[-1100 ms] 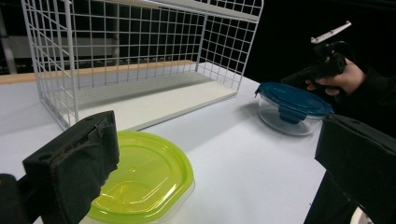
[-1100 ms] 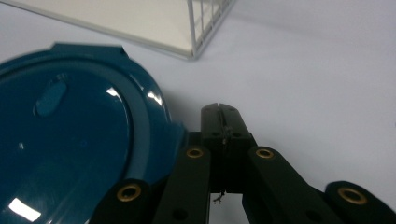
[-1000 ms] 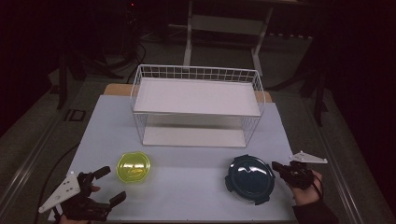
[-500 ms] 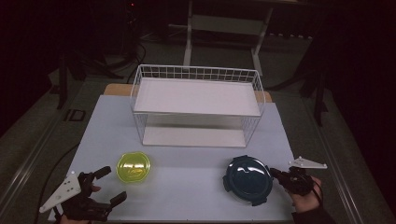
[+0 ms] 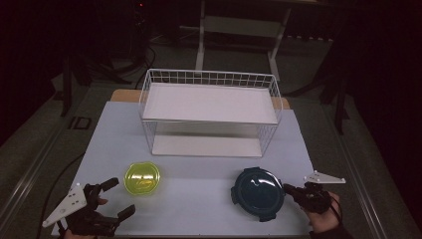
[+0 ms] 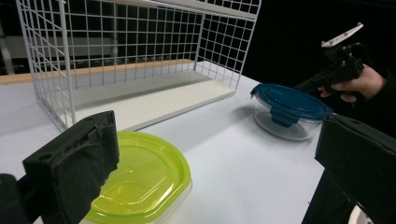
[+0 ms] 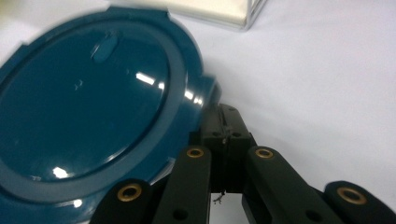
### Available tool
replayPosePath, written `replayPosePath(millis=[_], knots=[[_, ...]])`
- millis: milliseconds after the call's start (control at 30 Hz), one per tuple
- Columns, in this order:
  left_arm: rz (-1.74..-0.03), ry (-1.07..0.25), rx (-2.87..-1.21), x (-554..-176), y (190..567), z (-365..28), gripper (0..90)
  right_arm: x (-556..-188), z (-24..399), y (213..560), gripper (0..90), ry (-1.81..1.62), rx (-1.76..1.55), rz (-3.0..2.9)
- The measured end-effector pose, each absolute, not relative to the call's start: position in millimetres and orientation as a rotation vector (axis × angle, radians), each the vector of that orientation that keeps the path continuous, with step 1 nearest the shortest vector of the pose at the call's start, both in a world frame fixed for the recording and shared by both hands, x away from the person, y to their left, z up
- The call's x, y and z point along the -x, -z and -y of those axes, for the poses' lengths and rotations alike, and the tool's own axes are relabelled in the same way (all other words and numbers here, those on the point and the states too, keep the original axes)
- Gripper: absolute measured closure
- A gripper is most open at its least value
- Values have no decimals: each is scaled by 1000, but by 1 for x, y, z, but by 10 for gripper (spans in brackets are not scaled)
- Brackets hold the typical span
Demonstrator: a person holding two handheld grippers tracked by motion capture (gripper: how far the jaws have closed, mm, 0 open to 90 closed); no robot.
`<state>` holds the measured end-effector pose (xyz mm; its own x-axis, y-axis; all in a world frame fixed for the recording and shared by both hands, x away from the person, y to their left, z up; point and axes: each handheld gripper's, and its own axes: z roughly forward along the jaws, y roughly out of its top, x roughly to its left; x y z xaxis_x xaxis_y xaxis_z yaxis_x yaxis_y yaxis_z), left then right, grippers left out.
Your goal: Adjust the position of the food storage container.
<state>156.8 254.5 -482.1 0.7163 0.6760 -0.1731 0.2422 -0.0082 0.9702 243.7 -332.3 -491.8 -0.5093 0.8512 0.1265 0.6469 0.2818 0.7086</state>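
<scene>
The right tool (image 5: pixel 291 189) is clenched, its jaws pressed together with nothing between them, tips touching the side clip of the blue-lidded container (image 5: pixel 258 193) just ahead of it (probably to flick that clip or nudge the container along). The left tool (image 5: pixel 115 198) hangs released, jaws wide apart, with the yellow-lidded container (image 5: pixel 142 178) just beyond its tips and untouched. Past both containers stands the white wire rack (image 5: pixel 209 113), likely where they are bound, on the table (image 5: pixel 199 184).
</scene>
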Motion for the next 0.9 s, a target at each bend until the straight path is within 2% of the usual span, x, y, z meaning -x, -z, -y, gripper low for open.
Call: replayPosePath(millis=[200,900], knots=[[-766,-396,-1588,-158,483,-252,0,-243,333,496,900,-1078,-1406,-2276],[-755,-384,-1609,-158,483,-247,0,-242,290,494,900,-1146,-1302,-2411]])
